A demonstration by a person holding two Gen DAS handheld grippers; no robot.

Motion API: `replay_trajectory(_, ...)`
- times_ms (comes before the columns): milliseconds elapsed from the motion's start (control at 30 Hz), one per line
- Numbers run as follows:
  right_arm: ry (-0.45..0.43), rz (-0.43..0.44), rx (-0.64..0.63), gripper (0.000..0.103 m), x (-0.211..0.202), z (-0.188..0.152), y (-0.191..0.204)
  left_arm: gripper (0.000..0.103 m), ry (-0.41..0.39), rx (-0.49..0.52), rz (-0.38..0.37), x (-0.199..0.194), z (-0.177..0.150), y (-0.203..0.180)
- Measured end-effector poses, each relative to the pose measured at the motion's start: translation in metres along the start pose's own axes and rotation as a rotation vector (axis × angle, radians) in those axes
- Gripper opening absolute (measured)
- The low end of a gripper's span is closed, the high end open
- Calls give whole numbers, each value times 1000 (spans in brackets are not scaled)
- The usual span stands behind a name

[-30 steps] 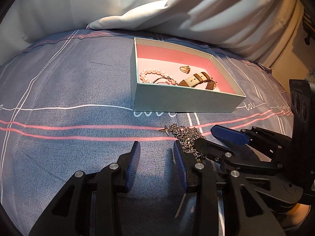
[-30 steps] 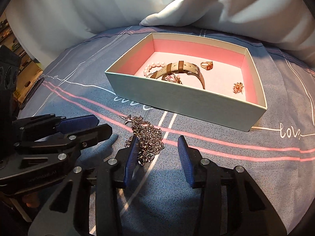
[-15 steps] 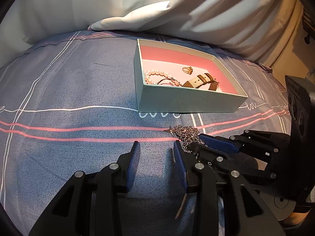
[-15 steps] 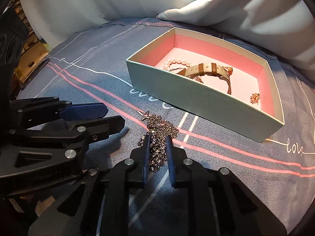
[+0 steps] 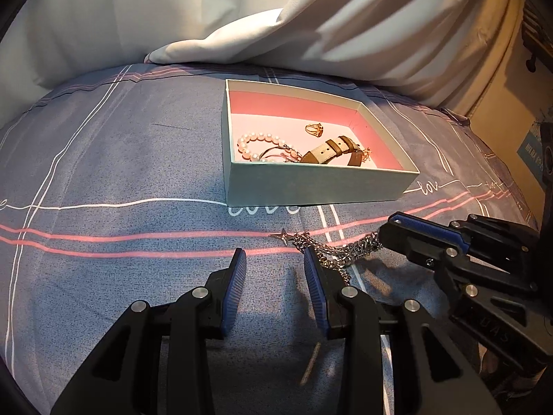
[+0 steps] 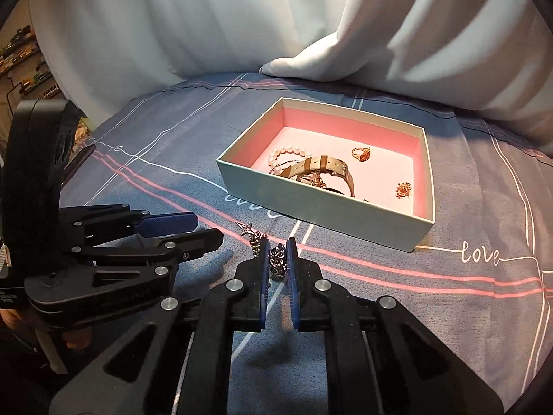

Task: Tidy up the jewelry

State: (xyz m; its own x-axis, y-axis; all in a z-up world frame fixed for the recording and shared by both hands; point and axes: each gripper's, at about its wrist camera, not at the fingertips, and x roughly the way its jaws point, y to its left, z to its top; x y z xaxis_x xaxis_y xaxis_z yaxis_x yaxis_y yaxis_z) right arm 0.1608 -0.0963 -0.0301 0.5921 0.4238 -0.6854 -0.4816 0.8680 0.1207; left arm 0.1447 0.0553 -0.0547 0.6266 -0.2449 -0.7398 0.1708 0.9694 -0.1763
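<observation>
My right gripper (image 6: 277, 263) is down low in front of the box (image 6: 321, 204), pointing at its near wall, and it's clamped on a bunch of the silver chain necklace (image 6: 278, 264). Part of the chain hangs out the left side of the fingers, with its little star charm (image 6: 243, 227) sitting on the pink stripe of the bedsheet (image 6: 449, 214), just short of the box. From the left wrist view, the chain (image 5: 340, 250) stretches from the star (image 5: 280, 236) over to the right gripper's tips (image 5: 385, 237). My left gripper (image 5: 274, 273) hovers right beside it, also aimed at the box, fingers spread apart and holding nothing.

Inside the box I count five pieces: one pearl bracelet (image 6: 288, 152), one tan strap watch (image 6: 319, 167), one gold ring (image 6: 362, 154), one small gold charm tangled by the watch (image 6: 318, 181), and one rose-gold brooch-looking thing (image 6: 403, 190) off toward the right wall. Behind the box, white curtain (image 6: 242, 17) drapes onto the bed.
</observation>
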Motion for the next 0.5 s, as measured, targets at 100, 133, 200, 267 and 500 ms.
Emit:
replay_trajectory(100, -23, -7, -5, 10, -10, 5, -1, 34, -6, 6, -2, -3, 1, -3)
replay_trajectory(133, -29, -9, -9, 10, -13, 6, -1, 32, -12, 10, -1, -5, 2, -4)
replay_trajectory(200, -43, -12, -14, 10, -19, 9, -1, 24, -17, 16, 2, -8, 4, -5)
replay_trajectory(267, -55, -14, -23, 10, -23, 13, 1, 19, -18, 24, -1, -10, 7, -7)
replay_trajectory(500, -123, -31, -72, 10, -48, 36, 8, 2, -72, 71, -2, -31, 27, -21)
